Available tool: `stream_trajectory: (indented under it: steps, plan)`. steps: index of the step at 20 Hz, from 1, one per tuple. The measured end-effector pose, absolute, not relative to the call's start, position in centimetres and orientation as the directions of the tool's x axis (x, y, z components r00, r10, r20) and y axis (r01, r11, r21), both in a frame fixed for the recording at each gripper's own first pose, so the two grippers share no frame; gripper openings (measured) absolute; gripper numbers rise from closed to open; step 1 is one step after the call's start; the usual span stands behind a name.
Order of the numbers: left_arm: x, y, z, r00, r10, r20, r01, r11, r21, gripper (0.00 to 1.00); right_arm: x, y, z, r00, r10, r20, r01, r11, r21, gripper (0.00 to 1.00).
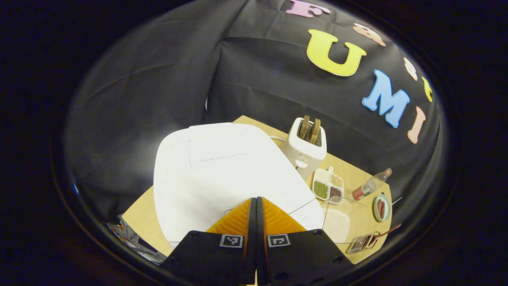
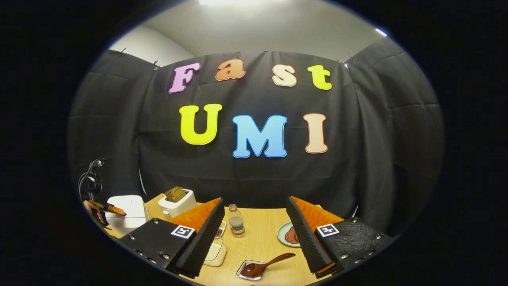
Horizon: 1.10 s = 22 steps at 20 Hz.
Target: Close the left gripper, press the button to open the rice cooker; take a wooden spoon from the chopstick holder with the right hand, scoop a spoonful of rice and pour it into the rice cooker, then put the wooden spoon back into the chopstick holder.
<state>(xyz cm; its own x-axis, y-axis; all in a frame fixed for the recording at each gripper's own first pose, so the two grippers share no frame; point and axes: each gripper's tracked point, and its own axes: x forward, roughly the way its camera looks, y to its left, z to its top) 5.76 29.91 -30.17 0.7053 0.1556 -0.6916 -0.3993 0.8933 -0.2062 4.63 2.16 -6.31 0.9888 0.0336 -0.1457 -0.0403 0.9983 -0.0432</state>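
Observation:
The white rice cooker [image 1: 222,174] with its lid down looms in the left gripper view. My left gripper [image 1: 256,202] is shut with nothing between its fingers, and its tips hover over the cooker's front edge. In the right gripper view the left gripper [image 2: 107,208] sits just above the rice cooker [image 2: 125,212] at far left. My right gripper [image 2: 254,200] is open and empty above the table. The wooden spoon [image 2: 262,266] lies in the small chopstick holder [image 2: 248,272] below it, handle pointing right. A clear container of rice [image 2: 216,252] stands left of the holder.
On the wooden table [image 2: 262,242] are a white toaster [image 2: 176,200] holding bread, a small bottle [image 2: 237,221] and a plate of sausages [image 2: 289,234]. A divided dish of beans [image 1: 328,184] sits between the toaster [image 1: 306,147] and the rice container [image 1: 337,224].

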Motion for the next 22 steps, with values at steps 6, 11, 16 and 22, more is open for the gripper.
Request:
stream_trajectory:
  steps: [6, 11, 16, 22]
  plan:
    - [6.9, 30.6, -25.0, 0.766, 0.260, -0.588, -0.390, 0.915, -0.105, 0.09, 4.6, 2.2, -6.3, 0.989, 0.040, -0.142, -0.047, 0.998, -0.049, 0.96]
    - [7.9, 32.2, -16.9, 0.847, 0.343, -0.406, -0.400, 0.914, -0.064, 0.37, 4.4, 2.5, -6.0, 0.990, 0.056, -0.127, -0.062, 0.997, -0.048, 0.96]
    - [6.2, 29.2, -8.9, 0.918, 0.336, -0.212, -0.358, 0.930, -0.078, 0.82, 3.9, 2.1, -6.0, 0.993, 0.069, -0.100, -0.073, 0.996, -0.042, 0.96]
    - [3.1, 22.2, -4.6, 0.963, 0.262, -0.060, -0.266, 0.963, -0.055, 0.78, 3.6, 0.2, -6.8, 0.993, 0.044, -0.114, -0.045, 0.999, -0.009, 0.96]
